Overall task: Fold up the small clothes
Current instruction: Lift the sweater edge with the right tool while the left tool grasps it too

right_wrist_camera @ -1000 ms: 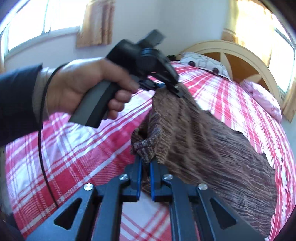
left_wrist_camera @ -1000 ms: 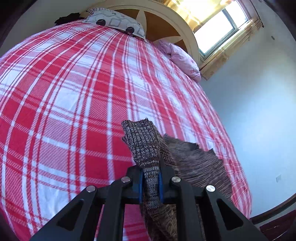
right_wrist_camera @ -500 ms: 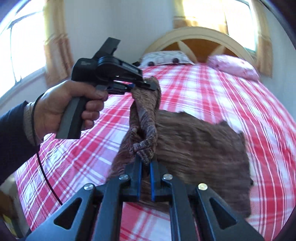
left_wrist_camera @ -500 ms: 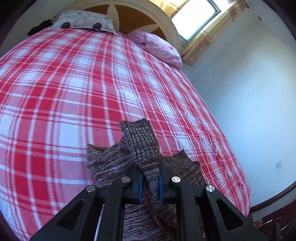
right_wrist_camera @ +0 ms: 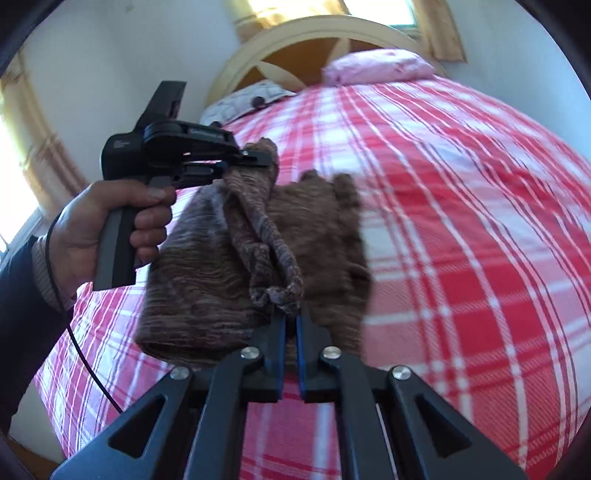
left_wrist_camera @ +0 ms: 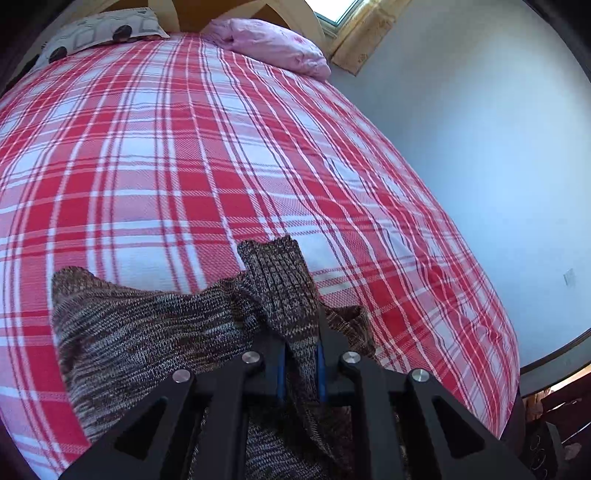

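Item: knit garment (right_wrist_camera: 207, 266), brown marled yarn with lighter flecks, ribbed at the edge. Held above the bed (left_wrist_camera: 184, 147) by both tongs; its lower part hangs down toward the cover. A bunched, rope-like edge runs between the two grips, its long axis slanting from the left tongs at upper left of the right wrist view down to the right tongs at lower centre. The broad panel drapes behind and below this edge, with a wavy hem toward the headboard.

Left tongs (left_wrist_camera: 300, 363): black, blue-padded, closed narrow on a ribbed strip of the garment that stands upright between the pads and sticks out past them. In the right wrist view the same tongs (right_wrist_camera: 255, 158) lie level, gripped by the left hand (right_wrist_camera: 110, 229) in a dark sleeve, a thin black cable trailing below.

Right tongs (right_wrist_camera: 290, 325): closed narrow on the knotted end of the bunched edge.

Bed cover: woven red-and-white plaid, smooth.

Pillows at the headboard (right_wrist_camera: 314, 40): one pink pillow (left_wrist_camera: 269, 44), soft and crumpled; one patterned pillow (left_wrist_camera: 99, 33), pale with dark circles.

Headboard: arched, cream frame with orange-brown panels.
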A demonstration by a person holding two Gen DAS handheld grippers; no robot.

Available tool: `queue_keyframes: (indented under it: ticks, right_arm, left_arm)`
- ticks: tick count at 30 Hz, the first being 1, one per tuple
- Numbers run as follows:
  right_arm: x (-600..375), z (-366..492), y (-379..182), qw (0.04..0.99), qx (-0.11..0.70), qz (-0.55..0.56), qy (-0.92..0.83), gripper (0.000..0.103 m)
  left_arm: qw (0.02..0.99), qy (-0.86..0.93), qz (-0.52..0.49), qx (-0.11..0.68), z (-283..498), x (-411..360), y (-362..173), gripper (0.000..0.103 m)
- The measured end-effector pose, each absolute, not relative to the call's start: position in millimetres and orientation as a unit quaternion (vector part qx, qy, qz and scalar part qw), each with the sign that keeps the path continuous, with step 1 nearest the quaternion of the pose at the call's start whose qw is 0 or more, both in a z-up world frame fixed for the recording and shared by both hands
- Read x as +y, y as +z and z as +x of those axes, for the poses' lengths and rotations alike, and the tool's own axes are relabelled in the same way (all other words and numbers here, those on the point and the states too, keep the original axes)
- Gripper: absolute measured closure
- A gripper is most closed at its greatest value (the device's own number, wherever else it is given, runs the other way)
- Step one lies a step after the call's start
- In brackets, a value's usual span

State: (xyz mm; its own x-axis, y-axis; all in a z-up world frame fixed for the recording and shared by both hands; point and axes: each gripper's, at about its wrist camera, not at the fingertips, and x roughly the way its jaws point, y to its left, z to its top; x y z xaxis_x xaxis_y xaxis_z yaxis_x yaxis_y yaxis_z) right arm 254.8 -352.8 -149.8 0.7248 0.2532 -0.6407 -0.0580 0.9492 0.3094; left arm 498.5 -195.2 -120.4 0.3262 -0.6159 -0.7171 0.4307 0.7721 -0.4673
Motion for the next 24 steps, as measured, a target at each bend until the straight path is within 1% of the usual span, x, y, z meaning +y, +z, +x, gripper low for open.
queue_keyframes:
  ticks: [2,6,11,15,16,17,20,21,22,23,24]
  right_arm:
    - [-363.6,254.7,-156.7,0.911,0.372,0.157,0.088,0.096]
    - [-369.7,248.8,-164.2,0.907,0.378,0.167,0.087,0.097]
    - [-373.9,236.8,-160.5,0.909,0.372,0.172,0.079,0.097]
    - [-390.1,236.7,-168.6,0.901,0.382,0.198,0.065,0.096]
    - [-394.7,238.3,-173.2,0.892,0.393,0.211,0.07,0.092]
    - [-398.2,240.0,-177.3,0.884,0.405,0.22,0.077,0.093]
    - [-407.5,238.3,-178.6,0.877,0.406,0.242,0.089,0.092]
    - [-408.1,236.2,-176.4,0.879,0.404,0.239,0.083,0.091]
    - [-408.7,234.2,-173.6,0.883,0.401,0.232,0.071,0.084]
    - [-411.4,231.3,-168.7,0.891,0.391,0.223,0.047,0.066]
    - [-415.0,229.1,-164.1,0.897,0.381,0.221,0.032,0.055]
  left_arm:
    - [0.811,-0.327,-0.076,0.479,494.8,-203.7,-121.7,0.091]
    - [0.817,-0.336,-0.045,0.466,485.9,-216.6,-114.8,0.09]
    - [0.822,-0.347,-0.013,0.452,478.2,-236.1,-100.4,0.09]
    - [0.819,-0.316,0.006,0.479,484.1,-251.4,-111.2,0.086]
    - [0.819,-0.312,0.008,0.482,483.3,-251.8,-111.0,0.085]
    - [0.819,-0.312,0.01,0.481,481.5,-251.9,-109.0,0.083]
    - [0.831,-0.329,0.023,0.449,468.6,-249.3,-92.3,0.067]
    - [0.839,-0.33,0.028,0.432,463.6,-247.4,-84.1,0.051]
    - [0.85,-0.326,0.033,0.413,457.8,-244.7,-74.1,0.035]
    - [0.86,-0.323,0.039,0.392,451.2,-241.7,-63.7,0.03]
    - [0.87,-0.324,0.048,0.37,442.9,-237.1,-54.1,0.027]
